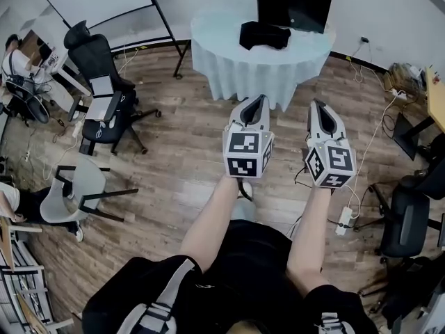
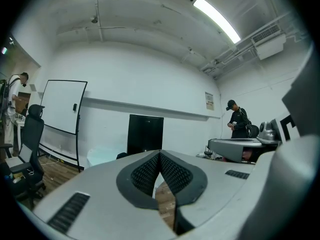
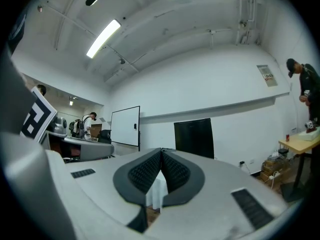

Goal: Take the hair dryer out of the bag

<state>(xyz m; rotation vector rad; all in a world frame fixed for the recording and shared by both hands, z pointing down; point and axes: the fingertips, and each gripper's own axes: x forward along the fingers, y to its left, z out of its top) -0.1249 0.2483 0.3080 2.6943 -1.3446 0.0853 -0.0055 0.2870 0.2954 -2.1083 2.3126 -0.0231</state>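
whiteboard (image 1: 97,2): far L, by the wall, abt 10 o'clock from your L gripper.
office chair (image 1: 104,82): blk, on the wood floor (image 1: 181,165), abt 9 o'clock from your L gripper.
grey chair (image 1: 73,190): nearer you, abt 8 o'clock from your L gripper.
L gripper (image 1: 261,99): in your L hand, arm stretched fwd, tips aimed at 12 o'clock twd the table. Its own view (image 2: 160,156) shows the jaws closed pad on pad, nothing btwn them.
table (image 1: 229,61): round, pale blue cloth to the floor, at 12 o'clock ahead of both grippers.
bag (image 1: 264,35): blk, lying on the tabletop, 12 o'clock from your L gripper and abt 11 o'clock from your R one. Neither gripper touches it.
hair dryer: doesn't show in any view, so can't tell where it sits.
screen (image 1: 294,2): blk, upright at the table's far side, abt 1 o'clock from the bag.
R gripper (image 1: 318,103): in your R hand, just beside the L one and aimed the same way. Its own view (image 3: 161,151) shows the jaws closed, empty.
power strip (image 1: 343,220): white, on the floor w/ a cable, abt 5 o'clock from your R gripper.
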